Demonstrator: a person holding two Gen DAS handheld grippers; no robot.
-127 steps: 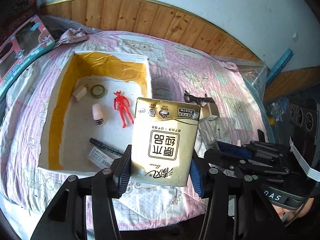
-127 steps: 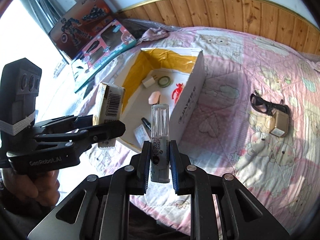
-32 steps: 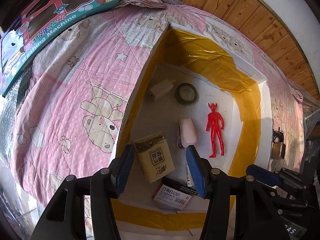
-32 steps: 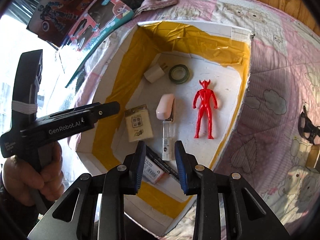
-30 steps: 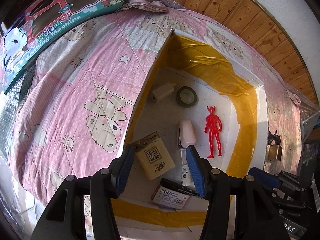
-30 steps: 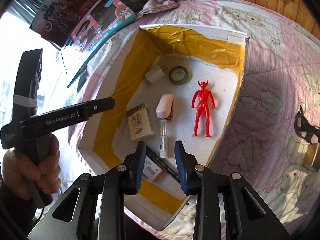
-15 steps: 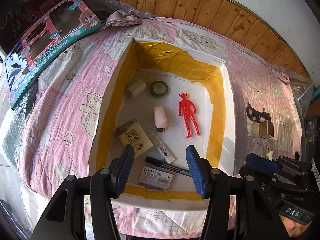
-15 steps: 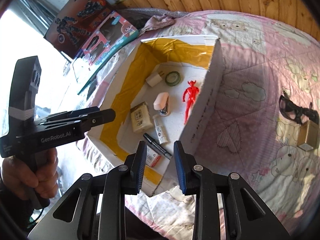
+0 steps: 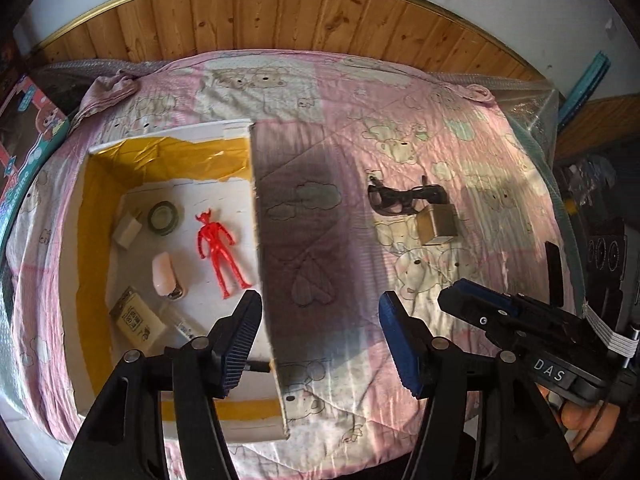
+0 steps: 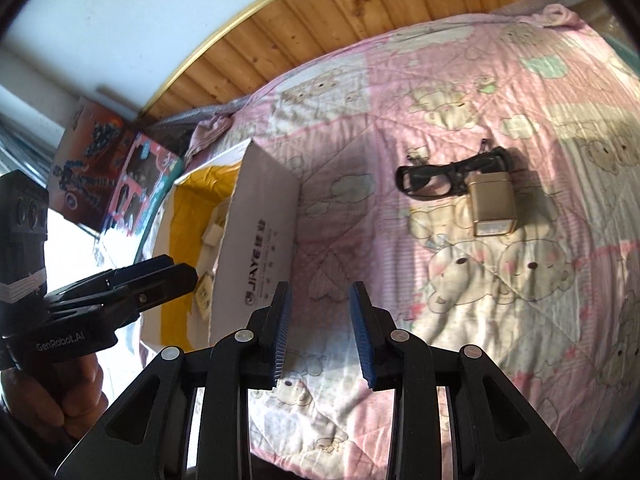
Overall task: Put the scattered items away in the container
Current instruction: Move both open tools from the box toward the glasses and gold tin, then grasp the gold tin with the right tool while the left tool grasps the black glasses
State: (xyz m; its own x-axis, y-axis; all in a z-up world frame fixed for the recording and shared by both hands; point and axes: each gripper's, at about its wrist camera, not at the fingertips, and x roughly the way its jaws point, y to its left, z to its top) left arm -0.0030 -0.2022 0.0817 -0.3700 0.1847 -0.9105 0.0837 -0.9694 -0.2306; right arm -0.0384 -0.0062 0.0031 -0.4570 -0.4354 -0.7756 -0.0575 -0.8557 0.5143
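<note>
Both tongs have just come away from the box [image 9: 256,240] empty. A few seconds ago the left tongs [image 9: 320,340] held the tissue pack [image 9: 138,320] and the right tongs [image 10: 320,332] held a clear tube; both things now lie on the box floor, the tube [image 9: 180,322] just beside the pack. The left tongs stand wide open with nothing between them, and the right tongs are also parted and bare. The two have drawn back and swung right, so that the quilt [image 9: 400,120] outside the box now fills most of each view.

In the box there are also the red figure [image 9: 216,248], a tape roll [image 9: 163,218], a small white block [image 9: 128,232] and a pink stapler [image 9: 164,276], so that part of the tidying looks done.

Still out on the bed are the black glasses [image 10: 452,178] and the gold box [image 10: 492,208], which touch each other, well apart from the container's wall. These two look to be the last scattered things in view, and each free pair of tongs could take one. The glasses are thin and lie flat on soft quilt, so they may be the harder grip
</note>
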